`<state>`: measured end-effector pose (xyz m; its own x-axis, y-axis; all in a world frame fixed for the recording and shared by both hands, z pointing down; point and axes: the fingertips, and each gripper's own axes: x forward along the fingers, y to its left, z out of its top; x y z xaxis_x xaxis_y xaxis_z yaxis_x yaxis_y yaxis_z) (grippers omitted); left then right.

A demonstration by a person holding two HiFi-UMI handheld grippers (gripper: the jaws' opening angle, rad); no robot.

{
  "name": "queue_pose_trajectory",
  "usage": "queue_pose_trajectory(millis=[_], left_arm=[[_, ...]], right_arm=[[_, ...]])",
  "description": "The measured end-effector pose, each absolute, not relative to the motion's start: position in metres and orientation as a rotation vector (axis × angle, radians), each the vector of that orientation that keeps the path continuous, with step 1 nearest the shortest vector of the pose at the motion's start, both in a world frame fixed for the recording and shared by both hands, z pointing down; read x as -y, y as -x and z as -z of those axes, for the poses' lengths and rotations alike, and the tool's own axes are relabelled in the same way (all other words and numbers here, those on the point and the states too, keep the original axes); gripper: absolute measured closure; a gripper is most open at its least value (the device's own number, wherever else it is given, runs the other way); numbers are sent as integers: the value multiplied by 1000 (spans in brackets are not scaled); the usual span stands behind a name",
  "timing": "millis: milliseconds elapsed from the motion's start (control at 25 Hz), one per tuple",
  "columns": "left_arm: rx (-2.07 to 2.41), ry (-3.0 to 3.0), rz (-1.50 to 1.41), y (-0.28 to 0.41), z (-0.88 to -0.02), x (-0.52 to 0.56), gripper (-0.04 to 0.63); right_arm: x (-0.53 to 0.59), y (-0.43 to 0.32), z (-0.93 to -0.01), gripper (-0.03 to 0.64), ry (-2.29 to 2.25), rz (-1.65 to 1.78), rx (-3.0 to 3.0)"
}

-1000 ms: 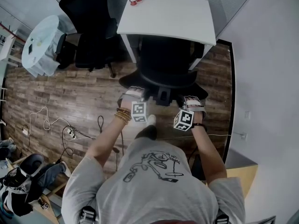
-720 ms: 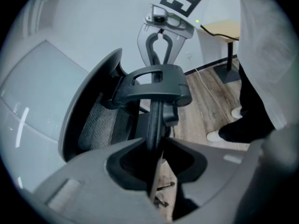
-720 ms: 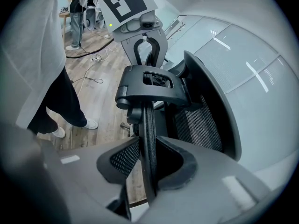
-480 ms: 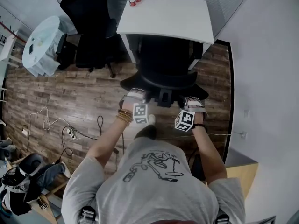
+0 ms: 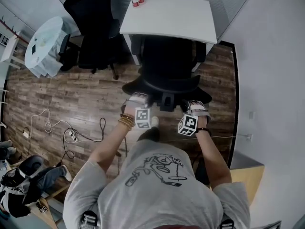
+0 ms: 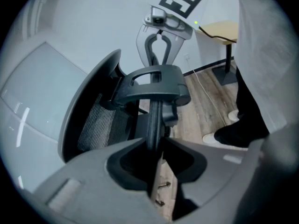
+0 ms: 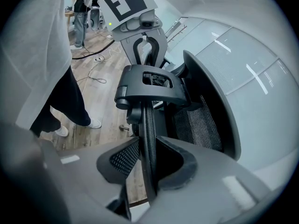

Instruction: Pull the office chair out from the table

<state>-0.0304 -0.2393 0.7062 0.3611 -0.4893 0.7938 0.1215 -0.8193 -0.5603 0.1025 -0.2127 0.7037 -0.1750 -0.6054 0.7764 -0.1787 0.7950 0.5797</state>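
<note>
The left tool (image 5: 138, 98) and the right tool (image 5: 194, 104) each clamp the near top edge of the chair (image 5: 167, 63). It stands against the white bench (image 5: 176, 13), its seat partly beneath.

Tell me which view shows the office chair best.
The head view: nearly the whole office chair shows, partly under the white table. Each gripper view shows only its backrest edge pinched between the jaws.

An office: a white table (image 5: 181, 13) with a black mesh swivel chair (image 5: 167, 66) at it, a second chair (image 5: 93, 27) nearby, a wood-look floor (image 5: 71, 89), loose cables (image 5: 62, 128), and a glass wall (image 7: 247, 64).
</note>
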Motion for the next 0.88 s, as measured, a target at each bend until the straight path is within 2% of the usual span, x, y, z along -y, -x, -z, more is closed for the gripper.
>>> queue_pose_trajectory(millis=[880], left_arm=[[-320,2087,1494,37,-708,129,486]], right_arm=[[107,-96,-705,500,-614,433,1772]])
